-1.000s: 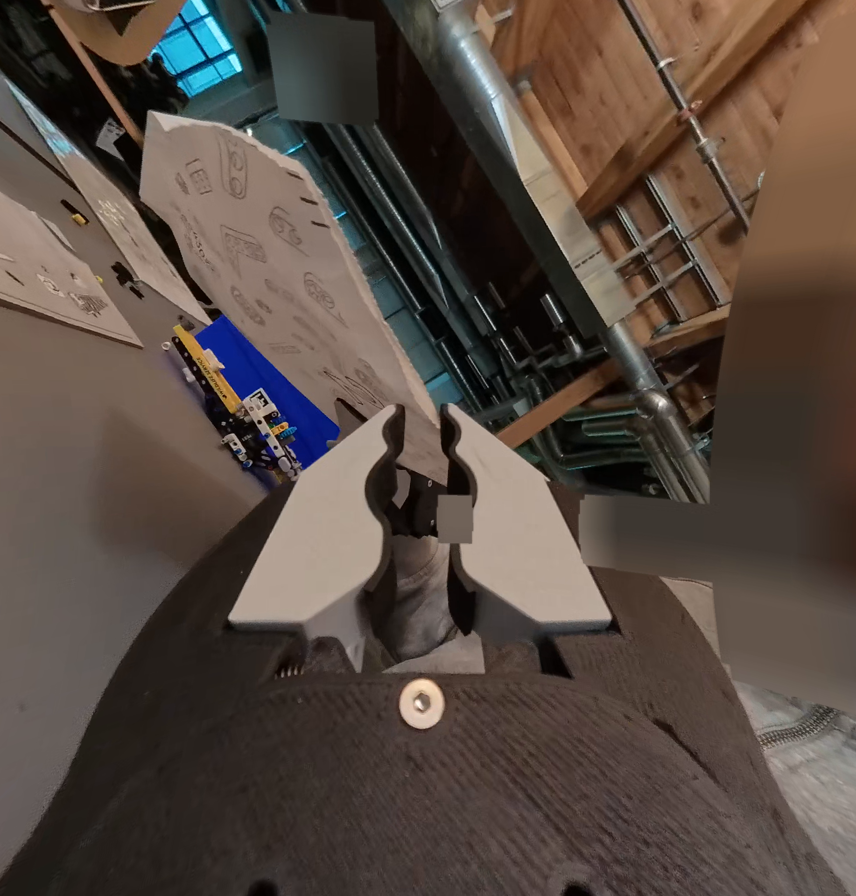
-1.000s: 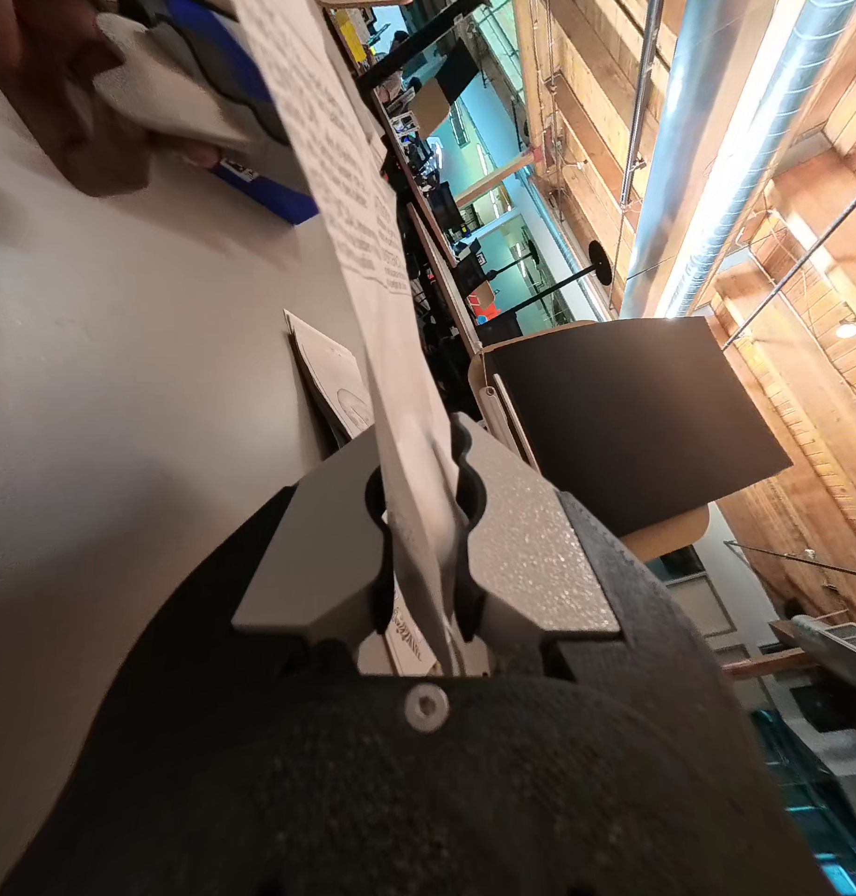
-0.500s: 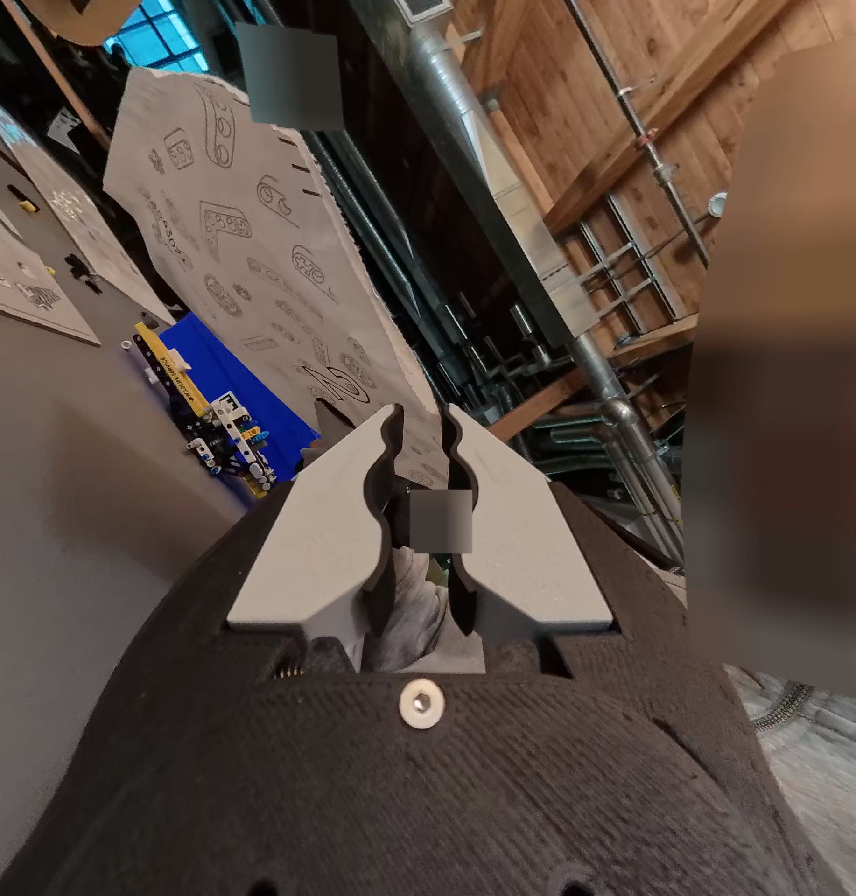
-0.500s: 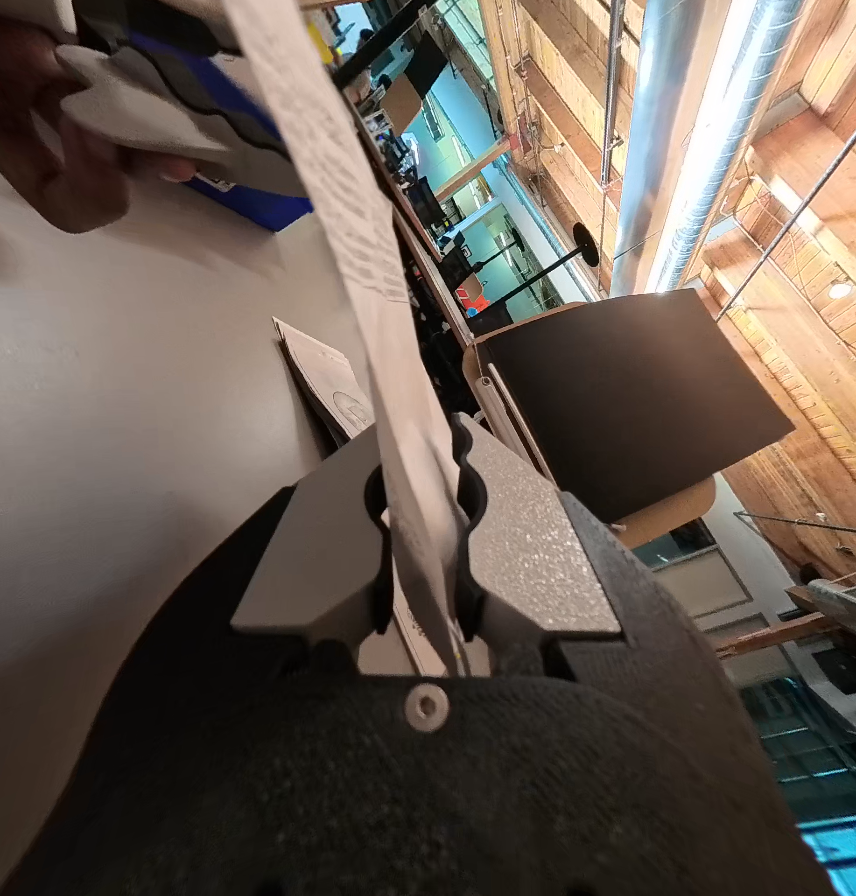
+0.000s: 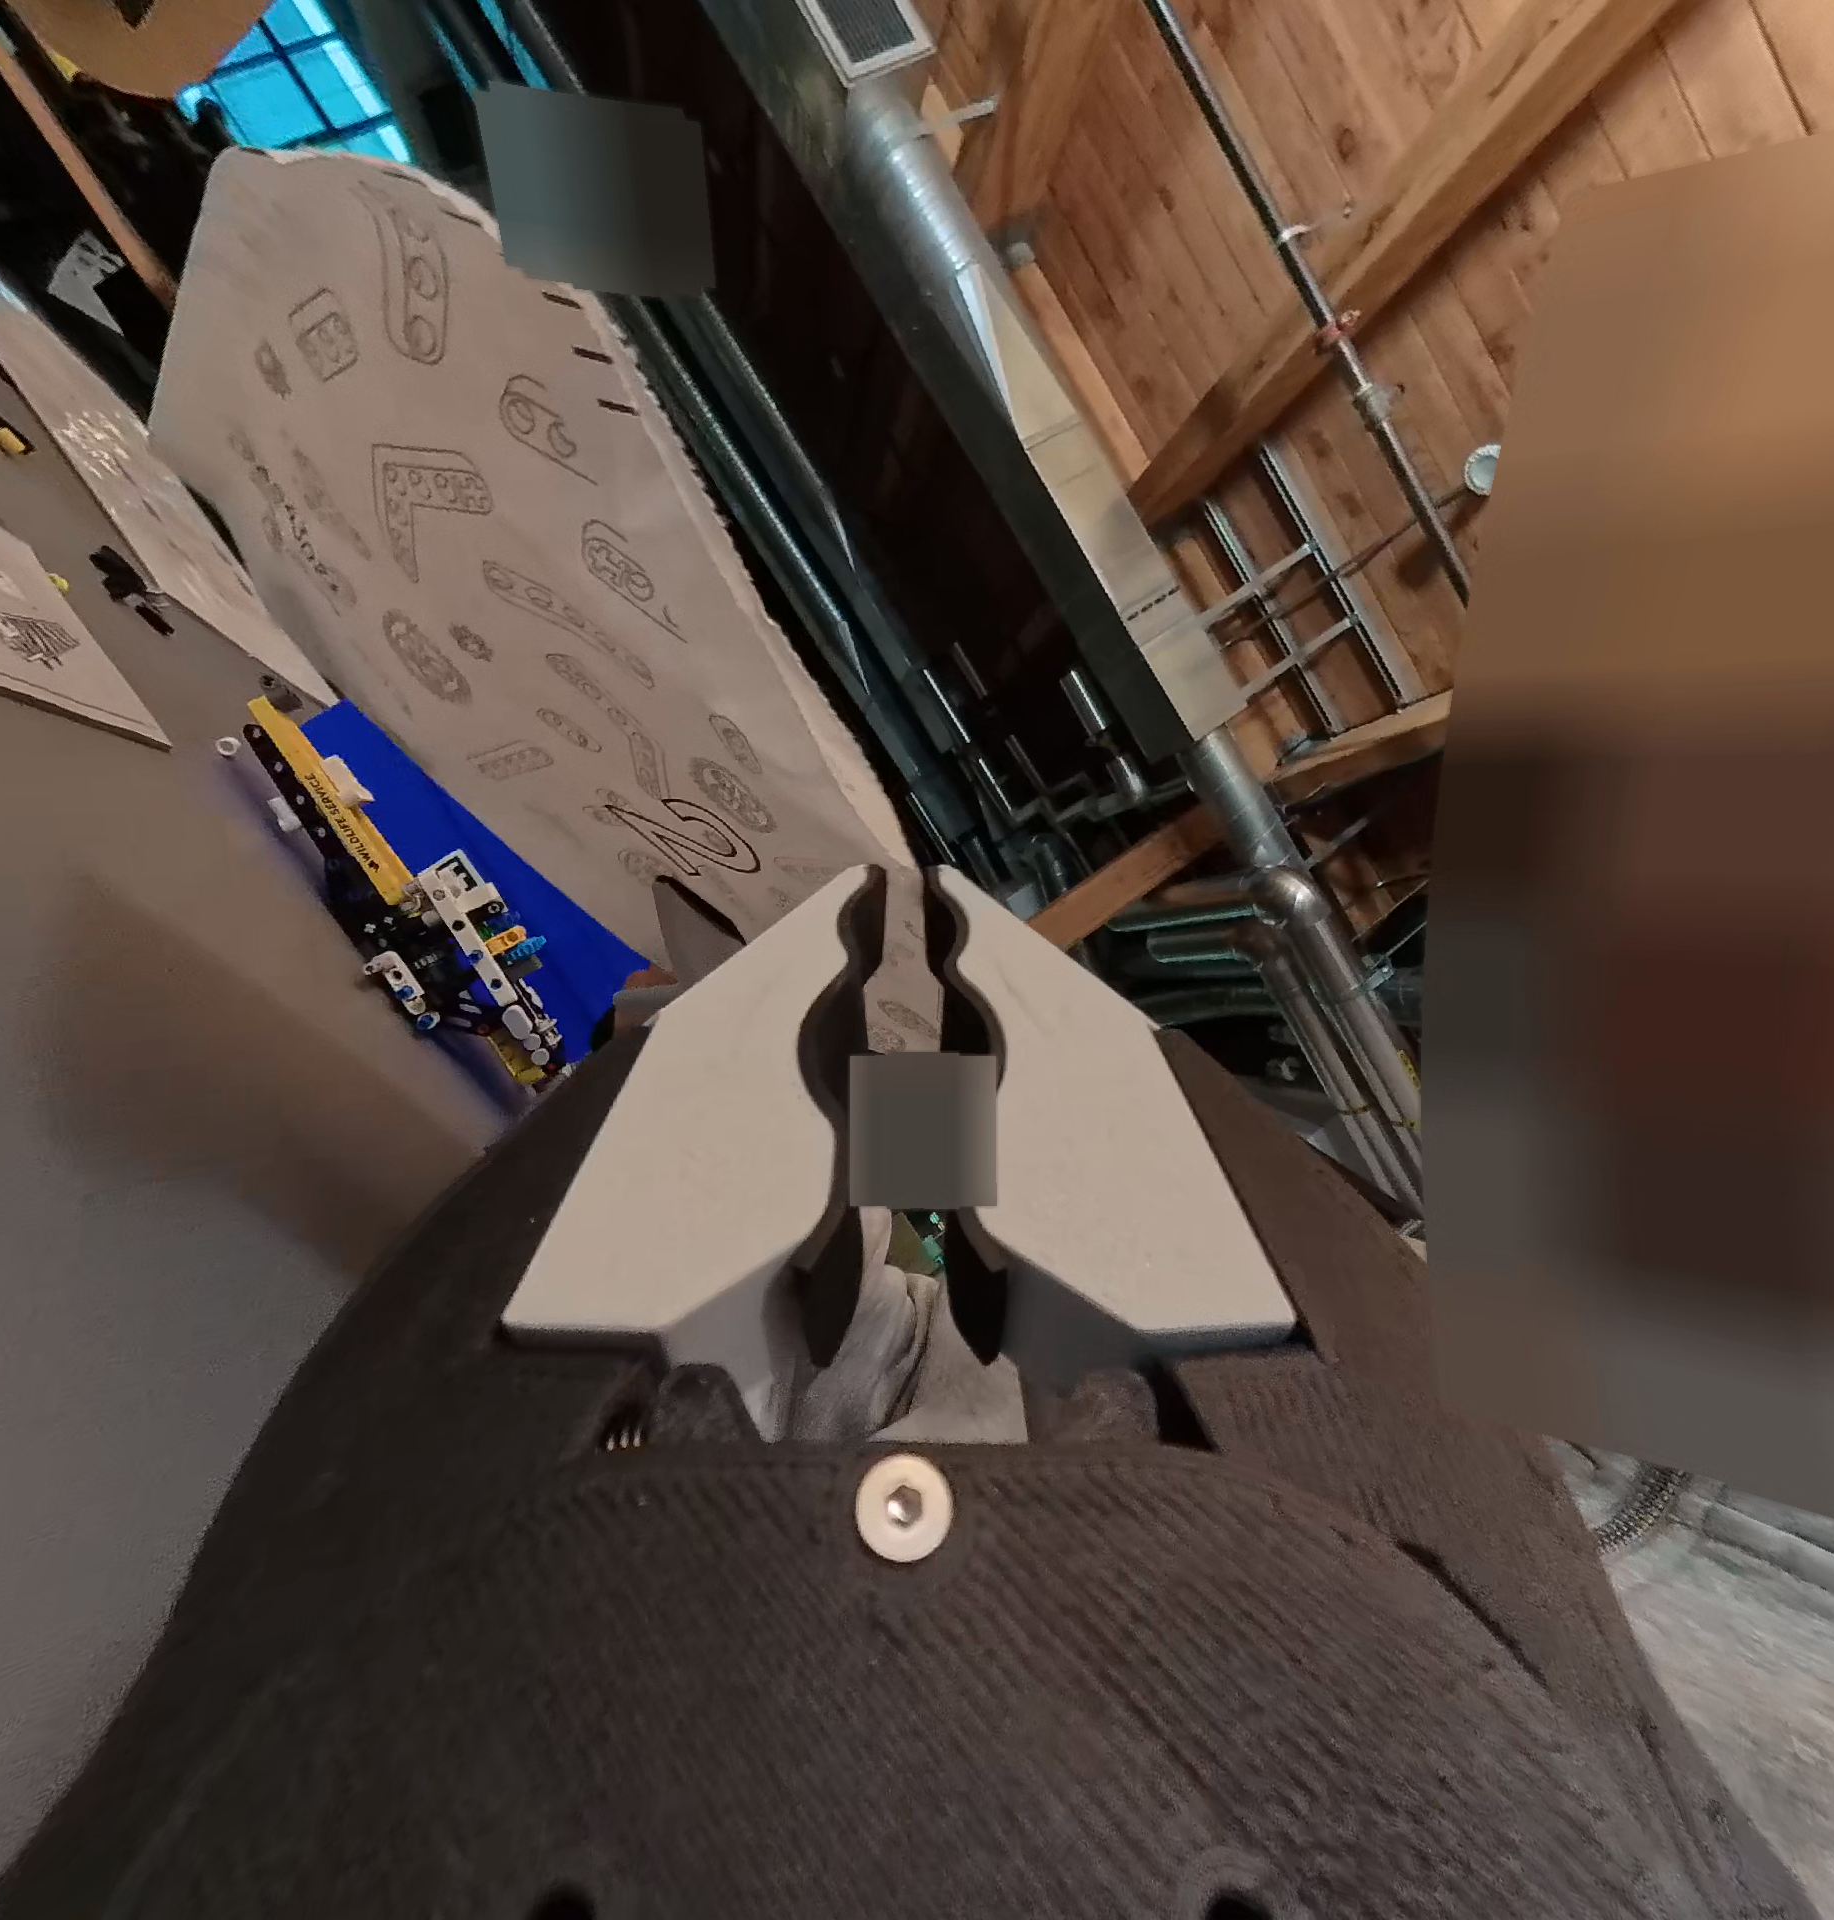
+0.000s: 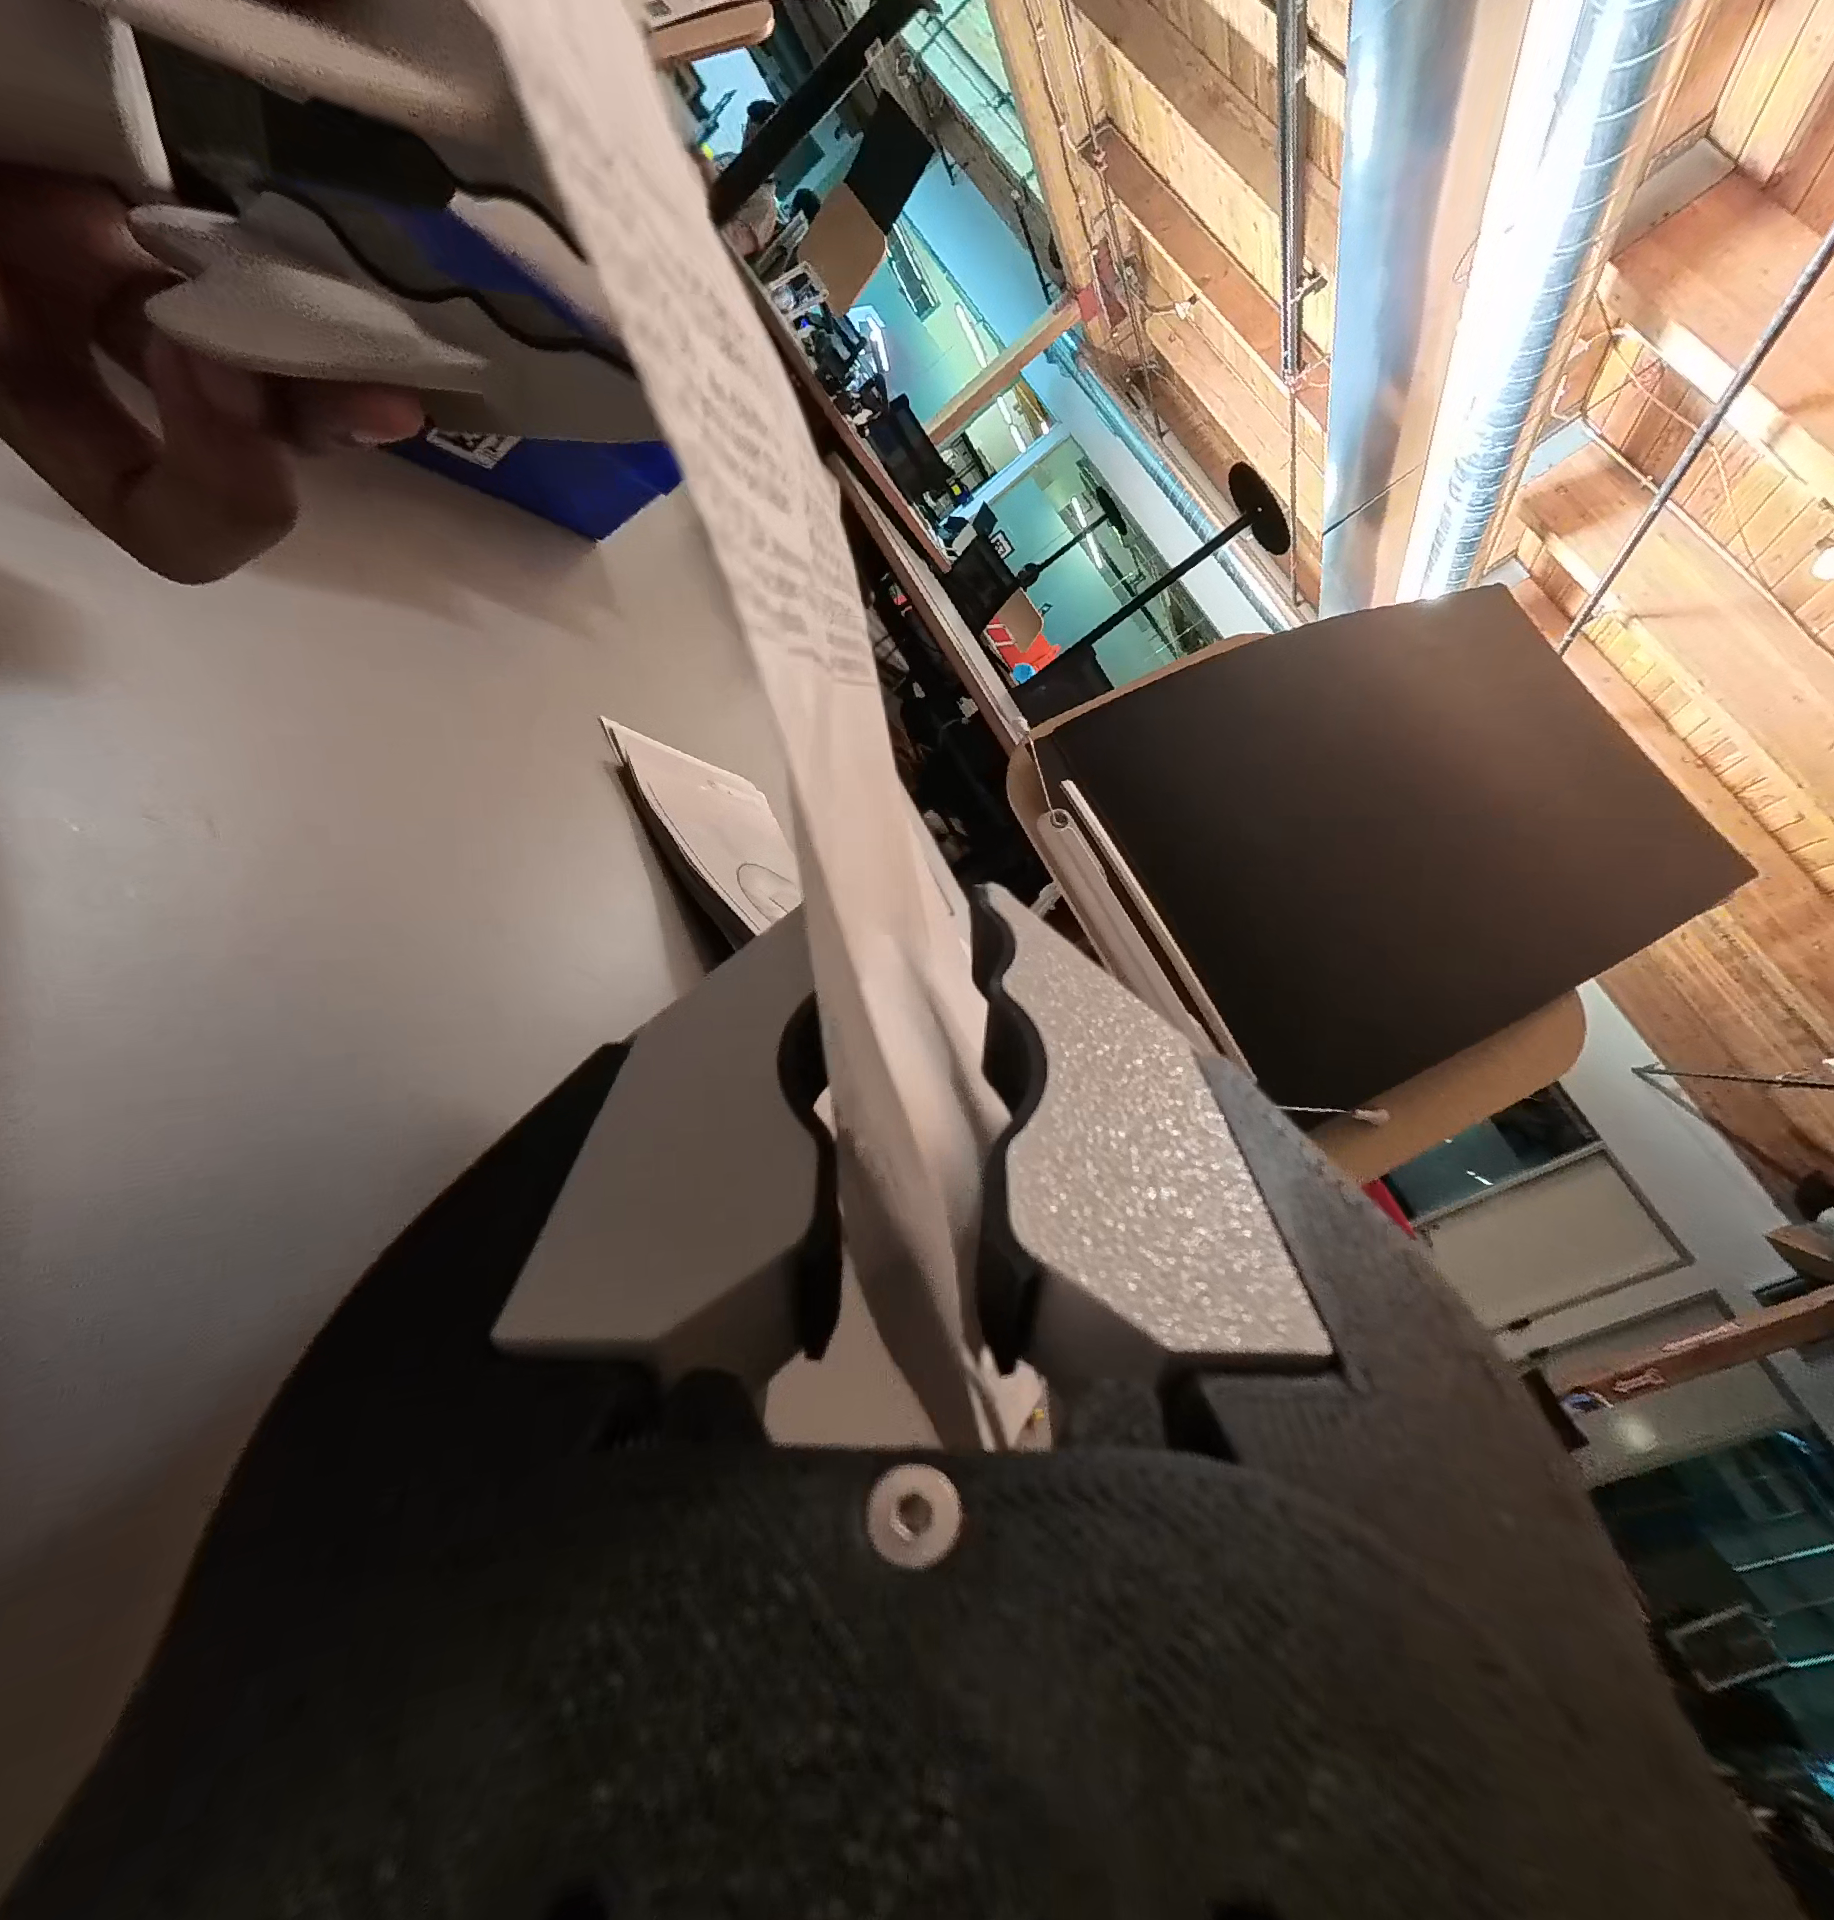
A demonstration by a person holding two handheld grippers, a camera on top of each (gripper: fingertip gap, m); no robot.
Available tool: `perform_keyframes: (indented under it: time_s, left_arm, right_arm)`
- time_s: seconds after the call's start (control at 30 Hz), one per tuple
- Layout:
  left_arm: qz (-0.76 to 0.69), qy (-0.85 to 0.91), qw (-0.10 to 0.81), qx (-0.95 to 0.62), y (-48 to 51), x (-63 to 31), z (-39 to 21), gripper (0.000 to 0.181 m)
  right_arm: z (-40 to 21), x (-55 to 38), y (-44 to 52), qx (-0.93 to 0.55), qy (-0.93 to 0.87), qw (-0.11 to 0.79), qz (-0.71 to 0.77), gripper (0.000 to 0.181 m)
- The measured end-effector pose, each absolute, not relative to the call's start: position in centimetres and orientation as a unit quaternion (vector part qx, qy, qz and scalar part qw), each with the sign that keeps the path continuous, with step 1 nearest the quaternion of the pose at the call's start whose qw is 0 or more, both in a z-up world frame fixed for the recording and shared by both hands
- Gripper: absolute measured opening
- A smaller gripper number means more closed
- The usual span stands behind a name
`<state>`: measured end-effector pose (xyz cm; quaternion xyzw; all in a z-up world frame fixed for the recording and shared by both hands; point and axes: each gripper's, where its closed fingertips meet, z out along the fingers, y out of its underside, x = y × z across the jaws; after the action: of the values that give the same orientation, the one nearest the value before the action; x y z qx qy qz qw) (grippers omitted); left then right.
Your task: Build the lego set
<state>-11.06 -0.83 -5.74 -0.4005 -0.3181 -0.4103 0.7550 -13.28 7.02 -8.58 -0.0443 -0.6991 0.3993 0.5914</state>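
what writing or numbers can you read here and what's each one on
I won't copy writing; only where it stands.
White paper bag: part drawings, one large numeral.
Its other side: small blurred print.
Yellow lego beam: black lettering.
Blue bin: black-and-white square marker.

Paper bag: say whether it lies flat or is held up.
Held up: the paper bag is clamped in the right hand-held gripper, rising off the table.

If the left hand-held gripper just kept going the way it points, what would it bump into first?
Probably the paper bag printed with part drawings: the left hand-held gripper has its nearly closed tips at the bag's lower edge, which seems to sit between them. Depth is hard to judge; beyond are only ceiling pipes.
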Motion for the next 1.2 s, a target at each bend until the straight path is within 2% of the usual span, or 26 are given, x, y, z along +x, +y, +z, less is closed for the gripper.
perform_keyframes:
  time_s: [0.03,0.27,0.37,0.47,0.6,0.8,1.07,1.2]
  left_arm:
    - [-0.411,-0.32,0.754,-0.4,-0.8,-11.1,-5.8,0.003]
    - [-0.401,-0.323,0.761,-0.394,-1.0,-11.6,-5.6,0.0]
    - [-0.365,-0.332,0.772,-0.402,-1.3,-12.3,-5.7,0.0]
    - [-0.34,-0.337,0.783,-0.397,-2.0,-13.1,-5.5,0.0]
    - [-0.315,-0.347,0.783,-0.408,-2.7,-13.8,-6.0,0.0]
    - [-0.246,-0.355,0.769,-0.472,-2.2,-13.7,-7.2,0.0]
    - [-0.186,-0.336,0.752,-0.536,-1.4,-13.0,-7.9,0.0]
    - [-0.176,-0.319,0.754,-0.547,-0.6,-12.3,-7.8,0.0]
  right_arm:
    - [-8.7,-13.2,6.9,-0.045,-0.7,0.589,0.401,0.021]
    - [-10.2,-12.7,5.6,-0.025,-0.72,0.577,0.385,0.024]
    - [-12.2,-12.6,5.3,-0.017,-0.75,0.554,0.362,0.037]
    - [-15.6,-12.2,5.0,-0.04,-0.813,0.468,0.344,0.058]
    - [-17.5,-11.3,5.4,-0.089,-0.858,0.358,0.357,0.072]
    - [-10.9,-10.5,4.5,-0.197,-0.785,0.225,0.542,0.072]
    - [-6.2,-7.0,1.9,-0.203,-0.737,0.072,0.641,0.066]
    - [-5.8,-9.1,2.9,-0.262,-0.708,0.066,0.652,0.058]
